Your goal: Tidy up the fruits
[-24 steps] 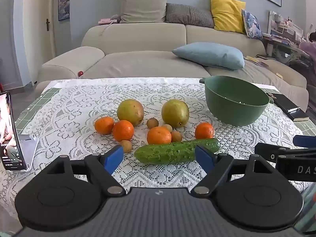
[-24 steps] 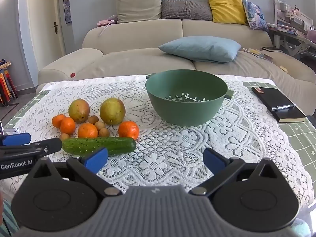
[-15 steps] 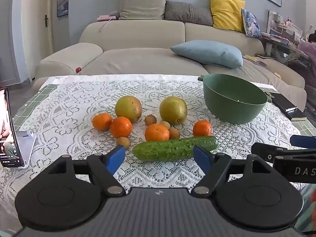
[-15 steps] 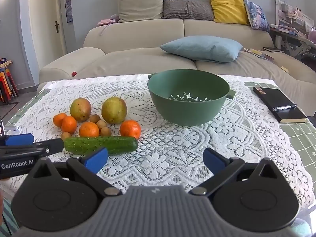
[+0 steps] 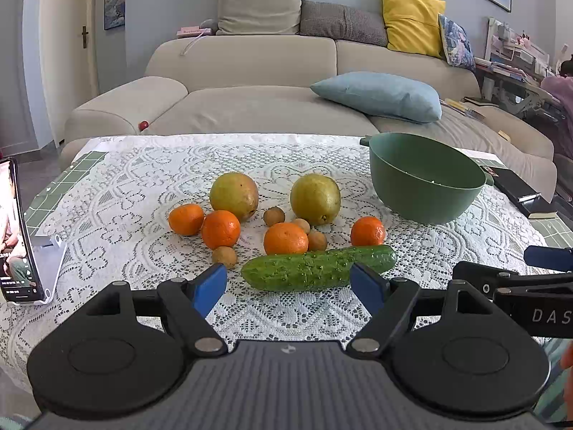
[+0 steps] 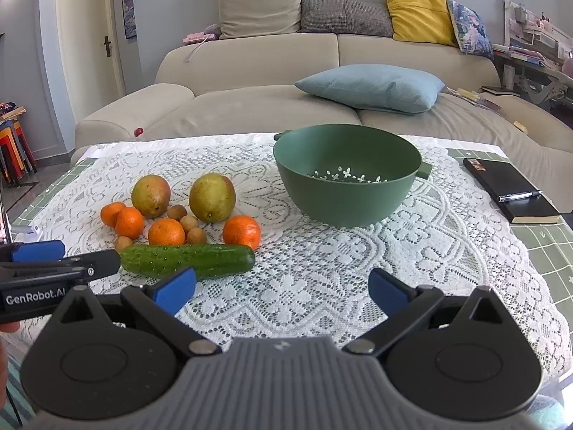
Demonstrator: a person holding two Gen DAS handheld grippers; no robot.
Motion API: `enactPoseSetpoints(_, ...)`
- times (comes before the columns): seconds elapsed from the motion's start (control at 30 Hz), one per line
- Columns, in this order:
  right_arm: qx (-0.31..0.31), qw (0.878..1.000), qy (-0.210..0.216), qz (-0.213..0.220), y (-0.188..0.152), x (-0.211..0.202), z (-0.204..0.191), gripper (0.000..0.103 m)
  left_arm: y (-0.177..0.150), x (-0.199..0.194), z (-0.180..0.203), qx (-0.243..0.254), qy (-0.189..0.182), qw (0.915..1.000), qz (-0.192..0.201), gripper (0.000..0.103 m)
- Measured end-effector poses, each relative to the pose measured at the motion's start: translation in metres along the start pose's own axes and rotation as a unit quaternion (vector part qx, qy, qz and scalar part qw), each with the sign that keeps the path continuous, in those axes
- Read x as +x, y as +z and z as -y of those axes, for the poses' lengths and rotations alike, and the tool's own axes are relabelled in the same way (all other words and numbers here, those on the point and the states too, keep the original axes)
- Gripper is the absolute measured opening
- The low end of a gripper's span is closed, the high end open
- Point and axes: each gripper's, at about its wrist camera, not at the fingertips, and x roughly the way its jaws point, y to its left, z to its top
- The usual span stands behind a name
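On the lace-covered table [image 5: 143, 193] lie two mangoes [image 5: 233, 195] [image 5: 315, 197], several tangerines [image 5: 285, 238], several small brown fruits [image 5: 274, 215] and a cucumber [image 5: 318, 268]. An empty green colander bowl [image 6: 347, 175] stands to their right. My left gripper [image 5: 288, 288] is open, hovering just short of the cucumber, whose body shows between the blue pads. My right gripper [image 6: 283, 286] is open over bare lace in front of the bowl, with the cucumber [image 6: 188, 257] just beyond its left pad.
A phone on a stand [image 5: 18, 236] sits at the table's left edge. A black notebook with a pen [image 6: 512, 190] lies at the right. A sofa with cushions [image 5: 379, 95] stands behind the table. Each gripper shows in the other's view at the side.
The left gripper has edged forward, so the fruits and cucumber look slightly nearer. The right gripper has shifted a little, hardly changing its view. Nothing was taken hold of.
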Motion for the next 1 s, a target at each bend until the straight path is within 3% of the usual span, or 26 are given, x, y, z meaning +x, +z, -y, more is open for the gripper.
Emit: enactPoseSetpoints(1.0, -0.009, 1.000, 0.005, -0.009, -0.0013, 0.0000, -0.0021, 0.099, -0.0019, 0.0016, -0.0005, -0.004, 0.003, 1.0000, -0.004, 0.092)
